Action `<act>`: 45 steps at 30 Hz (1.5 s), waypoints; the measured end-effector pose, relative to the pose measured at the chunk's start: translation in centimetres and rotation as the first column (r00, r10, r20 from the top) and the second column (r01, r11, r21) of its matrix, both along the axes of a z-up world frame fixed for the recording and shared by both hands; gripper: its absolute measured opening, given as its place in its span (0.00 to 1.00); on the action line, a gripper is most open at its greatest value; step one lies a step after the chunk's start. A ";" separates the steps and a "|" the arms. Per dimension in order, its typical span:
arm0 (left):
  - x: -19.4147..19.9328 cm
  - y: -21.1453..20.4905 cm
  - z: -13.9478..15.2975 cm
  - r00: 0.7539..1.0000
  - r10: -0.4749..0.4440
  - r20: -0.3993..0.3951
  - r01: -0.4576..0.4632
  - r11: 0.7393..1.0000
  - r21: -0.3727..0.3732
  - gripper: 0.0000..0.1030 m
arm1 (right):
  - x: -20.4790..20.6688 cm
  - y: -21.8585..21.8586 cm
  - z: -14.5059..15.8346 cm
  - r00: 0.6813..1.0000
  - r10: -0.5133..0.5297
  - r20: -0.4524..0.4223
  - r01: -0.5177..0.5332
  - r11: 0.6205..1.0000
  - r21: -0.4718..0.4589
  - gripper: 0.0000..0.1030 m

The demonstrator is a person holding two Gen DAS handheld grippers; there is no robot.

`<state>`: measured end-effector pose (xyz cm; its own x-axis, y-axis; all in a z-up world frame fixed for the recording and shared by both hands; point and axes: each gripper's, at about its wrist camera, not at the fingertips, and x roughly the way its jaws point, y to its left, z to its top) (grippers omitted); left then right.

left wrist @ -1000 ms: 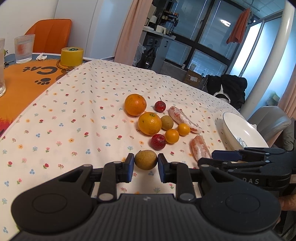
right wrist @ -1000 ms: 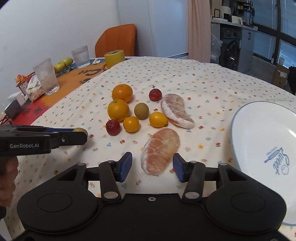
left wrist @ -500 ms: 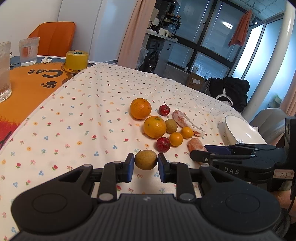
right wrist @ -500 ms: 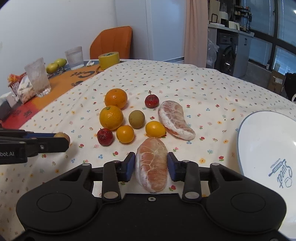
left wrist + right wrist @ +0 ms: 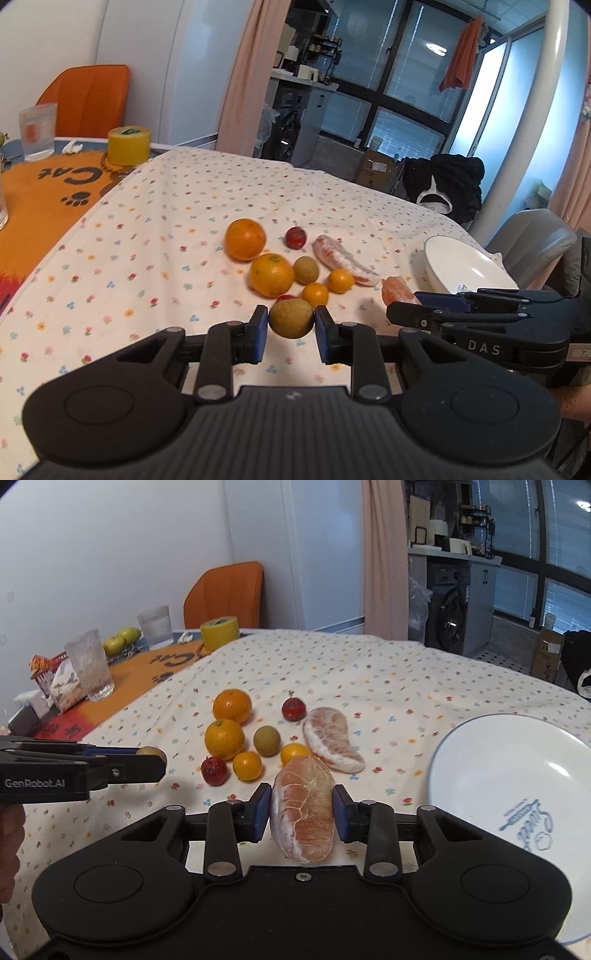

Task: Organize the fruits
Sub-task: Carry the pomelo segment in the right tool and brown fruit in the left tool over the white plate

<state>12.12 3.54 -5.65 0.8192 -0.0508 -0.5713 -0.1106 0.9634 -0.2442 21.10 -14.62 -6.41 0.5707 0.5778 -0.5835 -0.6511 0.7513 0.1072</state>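
**Carrying two fruits at once, bowl not yet reached**

Holding one fruit each, both tongs are loaded. Left tongs (image 5: 290, 328) are closed on a round brown-green fruit (image 5: 290, 317), pinched between the blue pads and apparently raised clear of the flowered cloth. Right tongs (image 5: 302, 810) grip a peeled pomelo segment (image 5: 303, 810) across its width, long axis pointing away from the camera.

Layout, right wrist view:
- White bowl (image 5: 461, 746) at 3 o'clock of the held segment, near it, nothing seen inside.
- Second pomelo segment (image 5: 332, 740) at 12 to 1 o'clock, lying on the worktop (image 5: 388, 686).
- Two large oranges (image 5: 232, 706) at 10 to 11 o'clock; small oranges, a second brown-green fruit and two small red fruits loosely grouped between them and the segments.
- Left tongs enter from 9 o'clock, their fruit just showing at the tips.

Step in hand, as I judge it: transfer. Both pickups look done; neither fruit is over the bowl.

Next move calls for swinging the right tongs toward 3 o'clock, over the rim, then opening low so the soft segment does not drop hard or tear. The left load comes from the far side and should wait or cross behind, since the two tools sit close. Seven fruits remain on the cloth.
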 end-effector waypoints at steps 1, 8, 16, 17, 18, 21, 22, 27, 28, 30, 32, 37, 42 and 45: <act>0.1 -0.2 0.1 1.000 -0.005 0.002 0.005 1.000 0.003 0.25 | 0.0 -0.3 0.2 1.000 -0.005 0.005 0.005 1.000 0.004 0.32; 1.1 -2.3 1.2 0.999 -0.043 0.024 0.043 0.999 0.027 0.25 | 0.0 -2.8 1.4 0.998 -0.045 0.035 0.044 0.998 0.040 0.32; 2.4 -5.0 2.1 0.995 -0.094 0.042 0.092 0.994 0.051 0.25 | 0.7 -6.0 1.8 0.992 -0.112 0.051 0.109 0.991 0.072 0.32; 2.5 -5.3 2.2 0.994 -0.100 0.043 0.098 0.994 0.053 0.25 | 0.8 -6.4 1.8 0.991 -0.120 0.051 0.116 0.990 0.077 0.32; 2.7 -5.6 2.3 0.993 -0.106 0.044 0.104 0.993 0.055 0.25 | 0.8 -6.8 1.8 0.990 -0.128 0.051 0.124 0.989 0.080 0.32; 3.3 -6.6 2.4 0.991 -0.124 0.045 0.121 0.991 0.062 0.25 | 1.2 -7.9 1.7 0.987 -0.154 0.049 0.149 0.985 0.086 0.32; 3.5 -6.9 2.4 0.990 -0.130 0.045 0.127 0.990 0.064 0.25 | 1.3 -8.3 1.7 0.985 -0.163 0.048 0.158 0.984 0.087 0.32; 4.3 -8.4 2.6 0.986 -0.162 0.046 0.158 0.985 0.074 0.25 | 1.8 -10.1 1.4 0.978 -0.203 0.045 0.198 0.975 0.099 0.32; 4.5 -8.7 2.6 0.985 -0.168 0.045 0.164 0.983 0.076 0.25 | 1.9 -10.6 1.3 0.977 -0.211 0.043 0.206 0.973 0.103 0.33; 4.9 -9.4 2.6 0.983 -0.181 0.042 0.178 0.981 0.079 0.25 | 2.1 -11.3 1.1 0.973 -0.228 0.042 0.222 0.969 0.105 0.32; 5.4 -10.1 2.6 0.980 -0.196 0.039 0.193 0.978 0.083 0.25 | 2.4 -12.1 0.9 0.969 -0.246 0.039 0.240 0.965 0.110 0.32; 6.4 -11.8 2.5 0.971 -0.237 0.032 0.233 0.968 0.098 0.25 | 2.9 -13.7 0.1 0.957 -0.288 0.030 0.283 0.952 0.115 0.33; 7.5 -13.4 2.2 0.963 -0.269 0.021 0.266 0.958 0.105 0.25 | 3.3 -15.3 -0.5 0.946 -0.323 0.028 0.318 0.941 0.113 0.33; 8.3 -14.2 2.0 0.958 -0.287 0.013 0.284 0.953 0.109 0.25 | 3.7 -16.0 -0.8 0.938 -0.345 0.034 0.340 0.934 0.107 0.33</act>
